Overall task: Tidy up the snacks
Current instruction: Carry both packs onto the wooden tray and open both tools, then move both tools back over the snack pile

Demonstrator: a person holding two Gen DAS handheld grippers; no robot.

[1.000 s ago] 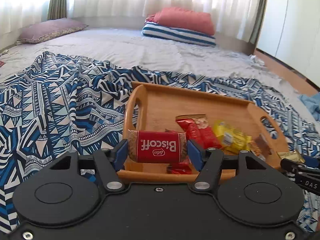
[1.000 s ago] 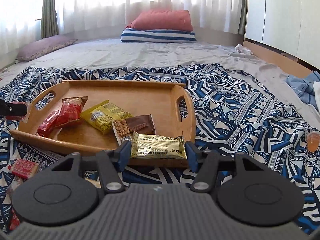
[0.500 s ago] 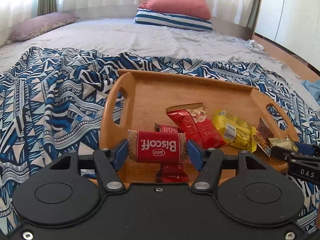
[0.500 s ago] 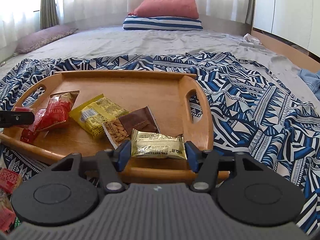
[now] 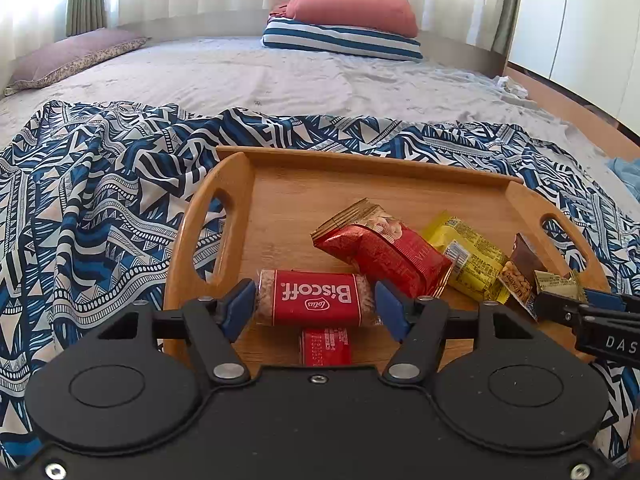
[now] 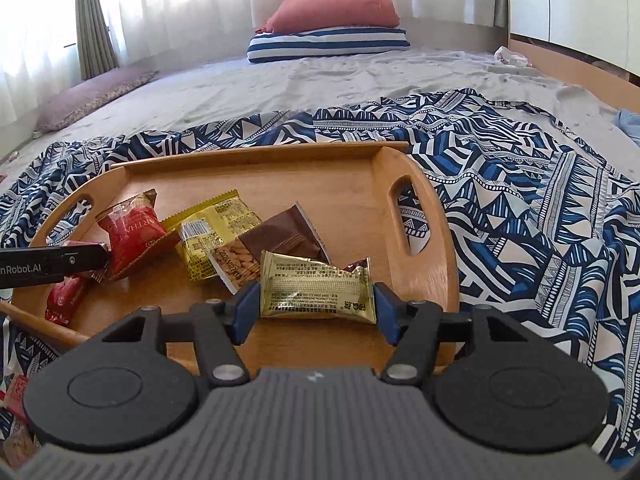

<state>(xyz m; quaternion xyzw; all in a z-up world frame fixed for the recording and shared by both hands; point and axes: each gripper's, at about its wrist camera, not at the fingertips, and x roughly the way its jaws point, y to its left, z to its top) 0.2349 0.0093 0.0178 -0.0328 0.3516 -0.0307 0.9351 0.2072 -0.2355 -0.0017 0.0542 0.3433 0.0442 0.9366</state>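
The left gripper (image 5: 315, 305) was clenched on the Biscoff pack (image 5: 316, 298), and the right gripper (image 6: 316, 307) on a gold packet (image 6: 318, 290), both low over the wooden tray (image 5: 360, 184). If released carelessly, each could land on the crowded packets and slide off.

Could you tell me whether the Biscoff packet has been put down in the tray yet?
Not yet. The left claw is shut on the Biscoff packet, holding it over the wooden tray.

Wooden tray (image 6: 436, 240) on the patterned blanket (image 6: 540, 208), snack packets (image 6: 224, 232) inside it (pillows (image 6: 332, 28) far behind)
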